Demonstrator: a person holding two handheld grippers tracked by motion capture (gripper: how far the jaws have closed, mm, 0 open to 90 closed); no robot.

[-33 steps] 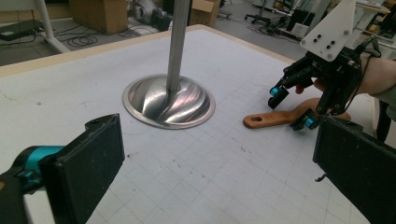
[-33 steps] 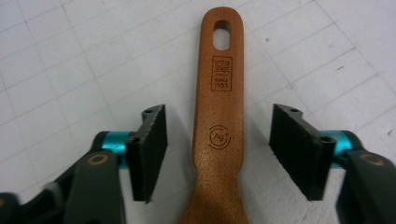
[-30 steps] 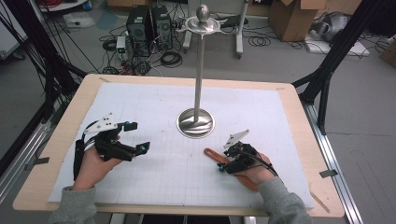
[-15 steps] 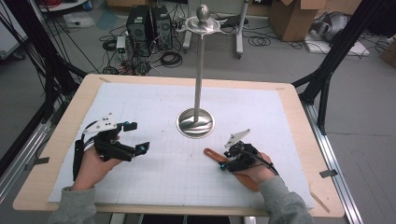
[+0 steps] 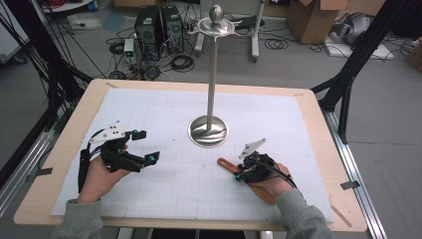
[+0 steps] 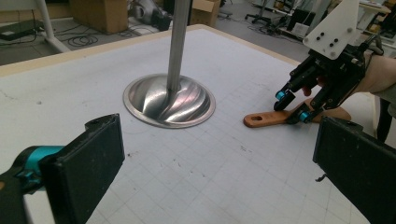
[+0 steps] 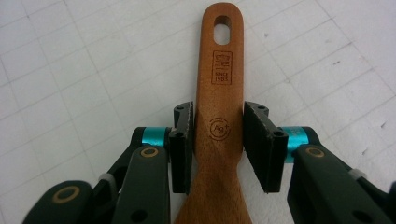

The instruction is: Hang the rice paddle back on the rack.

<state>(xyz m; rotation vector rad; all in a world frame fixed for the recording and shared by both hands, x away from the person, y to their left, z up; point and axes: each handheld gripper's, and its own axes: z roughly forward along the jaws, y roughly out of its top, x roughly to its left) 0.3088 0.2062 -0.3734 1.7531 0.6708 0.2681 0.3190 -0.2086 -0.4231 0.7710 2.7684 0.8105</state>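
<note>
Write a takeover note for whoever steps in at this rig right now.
Right gripper: jaws have just been closing around the wooden utensil's handle; pads at its edges, firm grip not confirmed.
Left gripper: open, empty, hovering over the white mat.
Utensil lies flat on the mat, near the metal stand, hanging hole pointing away from the right hand.
Done: jaws lined up on the handle.
Left: finish the squeeze, lift; probably hang it on the stand.

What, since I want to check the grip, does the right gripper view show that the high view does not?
Right gripper view, close up: the brown wooden utensil handle has a hanging hole and burnt-in stamps; the right gripper, whose jaws have just been closing, has pads against both its edges. High view: the tall silver metal stand, the open left gripper, the wood-edged table. Shared: handle, right gripper, white gridded mat.
</note>
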